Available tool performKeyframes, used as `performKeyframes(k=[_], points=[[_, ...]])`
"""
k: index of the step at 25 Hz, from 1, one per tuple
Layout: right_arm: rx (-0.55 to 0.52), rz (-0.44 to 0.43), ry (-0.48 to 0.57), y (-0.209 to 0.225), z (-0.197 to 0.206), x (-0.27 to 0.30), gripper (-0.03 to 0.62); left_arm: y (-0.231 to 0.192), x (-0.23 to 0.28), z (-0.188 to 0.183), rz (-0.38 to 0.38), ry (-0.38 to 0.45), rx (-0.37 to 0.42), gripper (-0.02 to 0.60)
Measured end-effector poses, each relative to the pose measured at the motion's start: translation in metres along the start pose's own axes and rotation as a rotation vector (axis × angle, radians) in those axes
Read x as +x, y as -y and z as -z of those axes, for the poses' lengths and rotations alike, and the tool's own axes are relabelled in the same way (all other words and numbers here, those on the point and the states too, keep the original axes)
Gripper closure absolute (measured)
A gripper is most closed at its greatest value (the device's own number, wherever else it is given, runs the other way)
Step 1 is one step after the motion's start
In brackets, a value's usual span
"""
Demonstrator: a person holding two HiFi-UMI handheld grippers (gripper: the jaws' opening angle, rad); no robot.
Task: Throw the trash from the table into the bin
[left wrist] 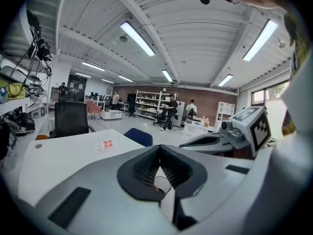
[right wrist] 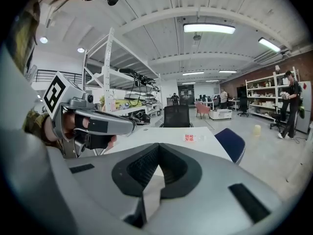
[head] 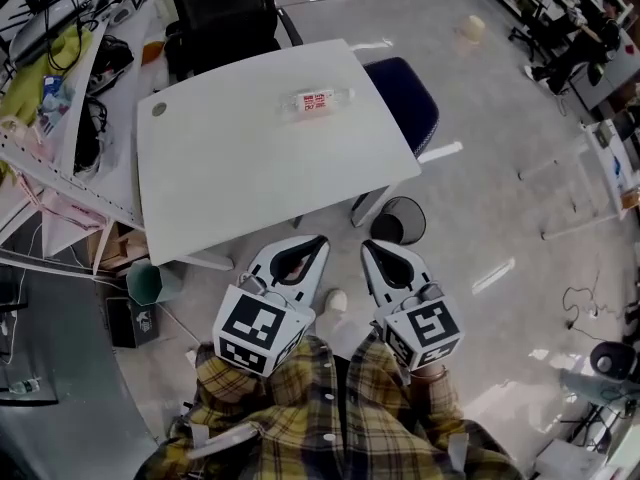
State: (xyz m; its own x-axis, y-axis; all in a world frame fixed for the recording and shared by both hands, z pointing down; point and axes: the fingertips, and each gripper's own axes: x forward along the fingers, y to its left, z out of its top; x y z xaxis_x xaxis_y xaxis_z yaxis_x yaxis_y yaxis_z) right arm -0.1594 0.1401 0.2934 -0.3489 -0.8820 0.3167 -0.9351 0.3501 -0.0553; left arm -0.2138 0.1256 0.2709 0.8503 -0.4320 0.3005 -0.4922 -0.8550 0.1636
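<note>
A clear plastic bottle with a red label (head: 316, 101) lies on the white table (head: 250, 178), toward its far side. It also shows small in the left gripper view as the bottle (left wrist: 106, 143) and in the right gripper view as the bottle (right wrist: 190, 137). A black mesh bin (head: 399, 220) stands on the floor by the table's near right corner. My left gripper (head: 320, 240) and right gripper (head: 367, 245) are side by side before the table's near edge, well short of the bottle. Both point toward the table, and both have their jaws together with nothing held.
A black office chair (head: 222, 13) stands behind the table and a blue chair (head: 405, 98) at its right. A small green bin (head: 150, 282) sits under the table's left corner. A cluttered desk (head: 60, 88) runs along the left. Shelving and people are far back.
</note>
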Motion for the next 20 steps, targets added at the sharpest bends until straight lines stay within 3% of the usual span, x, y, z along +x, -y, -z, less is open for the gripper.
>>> performKeyframes(k=[11,20], points=[[-0.003,-0.066,0.001,0.078,-0.001,0.004,0.595,0.009,0.070,-0.011,-0.063,-0.022,-0.021,0.574],[0.001,-0.096,-0.041,0.109,-0.006,0.062,0.595,-0.044,0.111,-0.020,-0.094,-0.037,-0.044,0.574]])
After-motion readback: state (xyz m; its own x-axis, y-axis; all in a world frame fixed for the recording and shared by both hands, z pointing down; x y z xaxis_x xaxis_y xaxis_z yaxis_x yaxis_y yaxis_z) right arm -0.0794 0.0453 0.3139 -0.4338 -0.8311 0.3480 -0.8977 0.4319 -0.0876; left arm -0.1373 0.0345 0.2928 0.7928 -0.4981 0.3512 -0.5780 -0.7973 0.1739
